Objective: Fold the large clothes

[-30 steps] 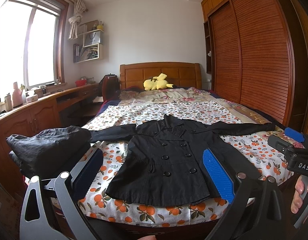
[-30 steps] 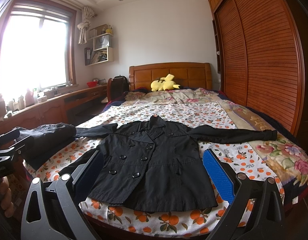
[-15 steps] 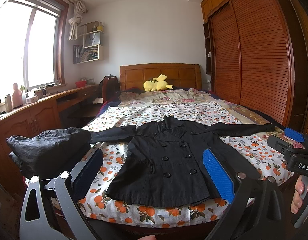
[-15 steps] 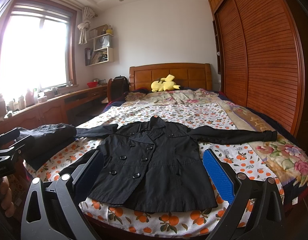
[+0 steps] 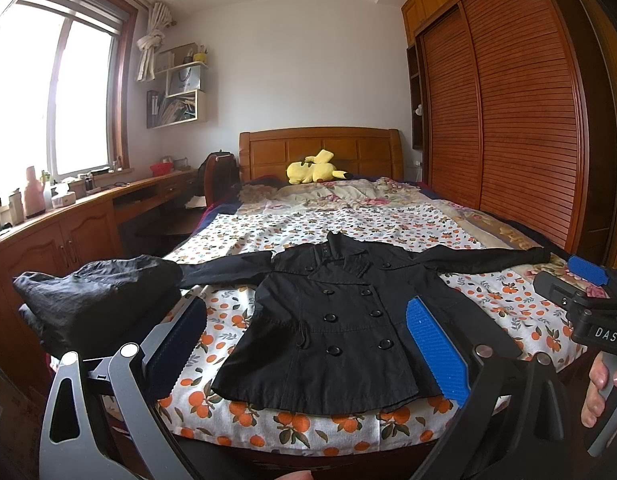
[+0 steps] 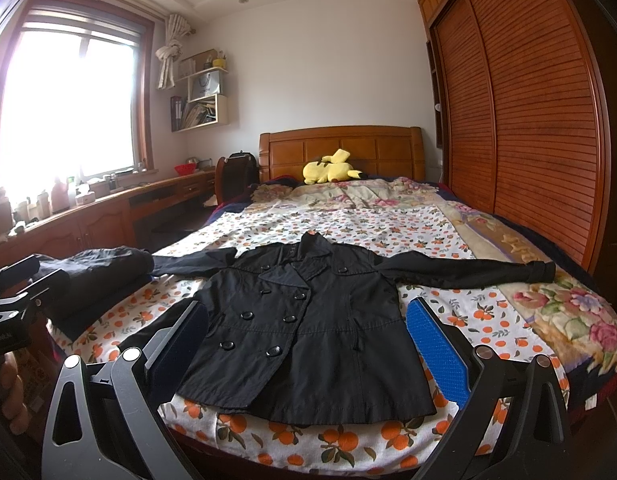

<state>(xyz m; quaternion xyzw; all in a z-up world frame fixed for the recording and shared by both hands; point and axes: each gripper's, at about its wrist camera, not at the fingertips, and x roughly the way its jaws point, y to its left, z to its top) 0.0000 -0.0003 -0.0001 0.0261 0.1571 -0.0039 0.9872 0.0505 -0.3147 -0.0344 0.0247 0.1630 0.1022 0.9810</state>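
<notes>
Black coat (image 5: 340,320) unmoved; both tongs stay open.

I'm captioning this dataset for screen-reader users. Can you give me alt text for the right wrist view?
A black double-breasted coat lies flat, front up, sleeves spread, on an orange-print bedspread, framed by the open blue-padded fingers of the right hand-held gripper. A folded dark garment sits at the bed's left edge, and a yellow plush toy rests by the wooden headboard.

Coat (image 5: 340,320) on bed (image 5: 348,220), bundle (image 5: 96,300) left.
</notes>
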